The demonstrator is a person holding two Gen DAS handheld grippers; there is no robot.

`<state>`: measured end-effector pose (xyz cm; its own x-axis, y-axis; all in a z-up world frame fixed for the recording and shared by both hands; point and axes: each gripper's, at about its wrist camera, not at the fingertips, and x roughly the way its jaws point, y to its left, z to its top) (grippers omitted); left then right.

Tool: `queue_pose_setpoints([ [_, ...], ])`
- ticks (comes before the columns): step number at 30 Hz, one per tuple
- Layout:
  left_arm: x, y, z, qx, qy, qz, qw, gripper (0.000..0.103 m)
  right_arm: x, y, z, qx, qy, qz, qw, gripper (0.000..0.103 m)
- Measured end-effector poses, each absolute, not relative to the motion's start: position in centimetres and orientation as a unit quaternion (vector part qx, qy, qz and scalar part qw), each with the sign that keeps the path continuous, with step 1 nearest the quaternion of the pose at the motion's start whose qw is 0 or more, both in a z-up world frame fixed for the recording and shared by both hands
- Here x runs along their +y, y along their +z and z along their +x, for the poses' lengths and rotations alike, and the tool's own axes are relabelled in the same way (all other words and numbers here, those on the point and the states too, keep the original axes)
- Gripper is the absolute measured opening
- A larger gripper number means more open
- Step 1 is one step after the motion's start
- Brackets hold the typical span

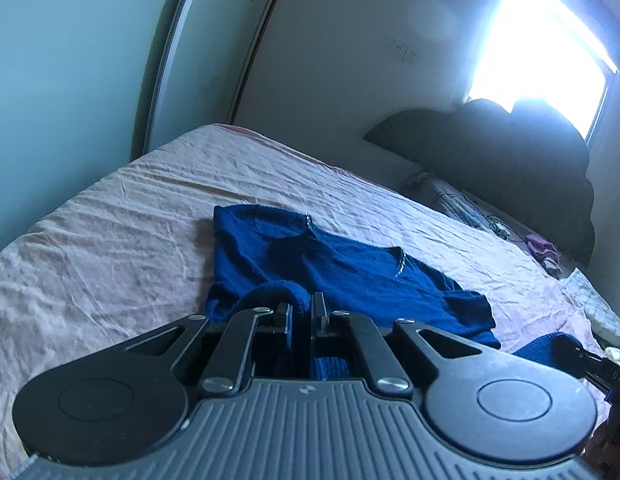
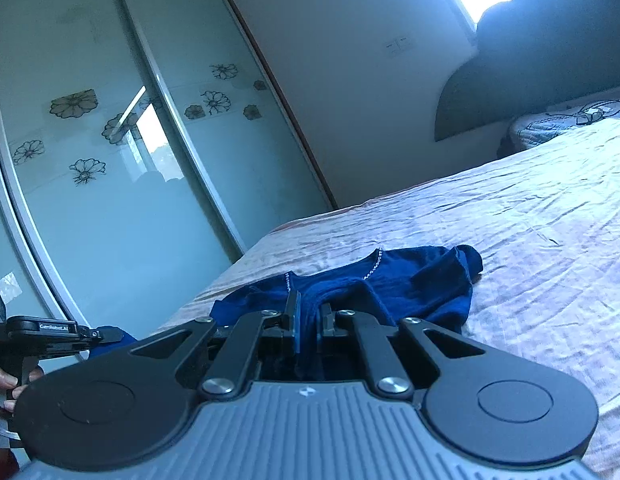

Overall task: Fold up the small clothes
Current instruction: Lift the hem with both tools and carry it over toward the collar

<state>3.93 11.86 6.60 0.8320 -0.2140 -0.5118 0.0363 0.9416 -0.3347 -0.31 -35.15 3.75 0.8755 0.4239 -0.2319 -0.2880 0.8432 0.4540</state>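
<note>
My left hand-held gripper (image 1: 302, 312) sits low in the centre of its view, its two fingers drawn close and pinching a rolled hem of the blue top (image 1: 341, 276), with blue knit bunched between them and running down into the gap behind. The blue top lies spread in the middle of the frame on the bed (image 1: 110, 248), its neckline with a line of small shiny stones facing away from me and one short sleeve reaching toward the lower right. At the lower right edge of that view my right hand-held gripper shows as a dark body with more blue fabric just at it. In the right wrist view, the right hand-held gripper (image 2: 310, 320) is likewise clenched on the near edge of the blue top (image 2: 409, 280), cloth filling the narrow slot between its fingers. The garment's far sleeve lifts into a small curl at centre right. The wrinkled pink sheet runs wide and bare to the right and upper right of that frame, giving room on that side; to the left the bed's edge falls away toward the sliding wardrobe doors (image 2: 110, 140) with flower prints. A dark headboard (image 1: 509, 160) and a patterned pillow (image 1: 461, 200) close off the upper right of the left view, under a bright window (image 1: 549, 40).
</note>
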Motion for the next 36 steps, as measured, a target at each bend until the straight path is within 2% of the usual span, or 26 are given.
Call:
queue_pose_setpoints([
  [19,9.2,8.6,11.9,0.246,-0.053,-0.135,0.958,0.007,-35.8,4.5,6.8,0.14,0.158,0.228,0.95,0.007],
  [27,9.1,7.8,17.0,0.262,-0.041,-0.137,0.954,0.007,-36.5,4.1,11.3,0.15,0.155,0.25,0.944,0.007],
  [36,11.1,4.4,23.8,0.328,-0.024,-0.187,0.926,0.007,-36.1,2.0,17.4,0.194,0.144,0.248,0.938,0.007],
])
